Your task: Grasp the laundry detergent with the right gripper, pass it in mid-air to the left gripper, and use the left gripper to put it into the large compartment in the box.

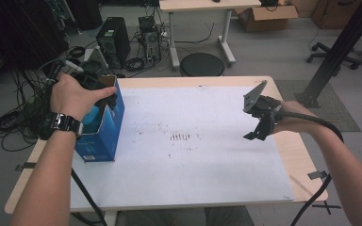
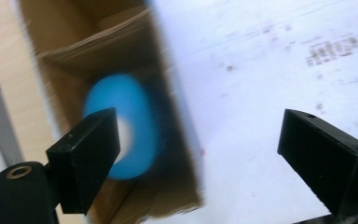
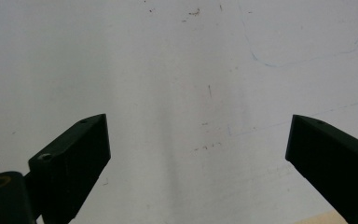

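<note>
A blue cardboard box [image 1: 104, 128] stands open-topped at the table's left edge. My left gripper [image 1: 104, 96] hovers over its opening, jaws spread wide. In the left gripper view the box's brown inside [image 2: 93, 51] holds a blurred light-blue rounded thing [image 2: 135, 121] with a white patch, partly behind the left jaw; my left gripper [image 2: 200, 154] straddles the box's right wall. My right gripper [image 1: 260, 128] is over the table's right part, open above bare white sheet [image 3: 186, 116], with nothing between its jaws [image 3: 196, 163].
A white sheet [image 1: 193, 160] covers most of the wooden table [image 1: 301, 160], with dark smudges [image 1: 181, 137] at its middle. Beyond the far edge lie a round black stool [image 1: 201, 64], computer cases [image 1: 114, 40], cables and another desk [image 1: 202, 5].
</note>
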A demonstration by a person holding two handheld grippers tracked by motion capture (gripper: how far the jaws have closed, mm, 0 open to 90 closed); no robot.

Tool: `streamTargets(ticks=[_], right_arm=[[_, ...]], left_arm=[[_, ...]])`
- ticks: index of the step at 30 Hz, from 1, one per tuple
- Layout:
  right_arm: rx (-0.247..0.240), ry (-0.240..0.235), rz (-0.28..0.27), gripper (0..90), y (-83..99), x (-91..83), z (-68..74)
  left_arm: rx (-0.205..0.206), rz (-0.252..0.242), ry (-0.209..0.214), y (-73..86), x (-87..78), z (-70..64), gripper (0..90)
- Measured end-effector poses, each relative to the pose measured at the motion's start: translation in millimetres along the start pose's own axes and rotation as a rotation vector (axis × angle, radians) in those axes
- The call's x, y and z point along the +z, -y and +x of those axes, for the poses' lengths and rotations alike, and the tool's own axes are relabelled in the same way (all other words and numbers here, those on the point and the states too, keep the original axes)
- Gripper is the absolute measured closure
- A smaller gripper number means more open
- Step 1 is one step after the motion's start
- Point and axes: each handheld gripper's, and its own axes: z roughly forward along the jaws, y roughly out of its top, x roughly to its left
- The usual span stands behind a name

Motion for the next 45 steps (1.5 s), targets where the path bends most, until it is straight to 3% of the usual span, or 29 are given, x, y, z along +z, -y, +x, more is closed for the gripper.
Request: streamTargets(ticks=[3,12,25,31,45], right_arm=[[-0.002,-0.007,-0.001,5.9,-3.3,1.6,-1.7],[-0.004,-0.021,-0.009,4.7,-9.6,4.8,-3.2],[0.014,-0.053,-0.028,3.2,-9.9,7.9,-5.0],[0.017,-0.053,-0.027,3.2,-7.9,8.9,-5.7],[0.012,-0.059,-0.019,3.4,-9.5,12.3,-4.8]], left_arm=[[0.031,-0.019,0.032,-4.2,1.2,-14.1,10.3],[0.116,-0.021,0.073,-12.0,15.5,-49.2,6.4],[0.206,0.026,0.134,-17.1,51.4,-89.1,5.0],[0.218,0.035,0.145,-19.3,57.0,-94.9,4.9],[0.226,0.042,0.154,-17.0,59.3,-92.2,4.9]])
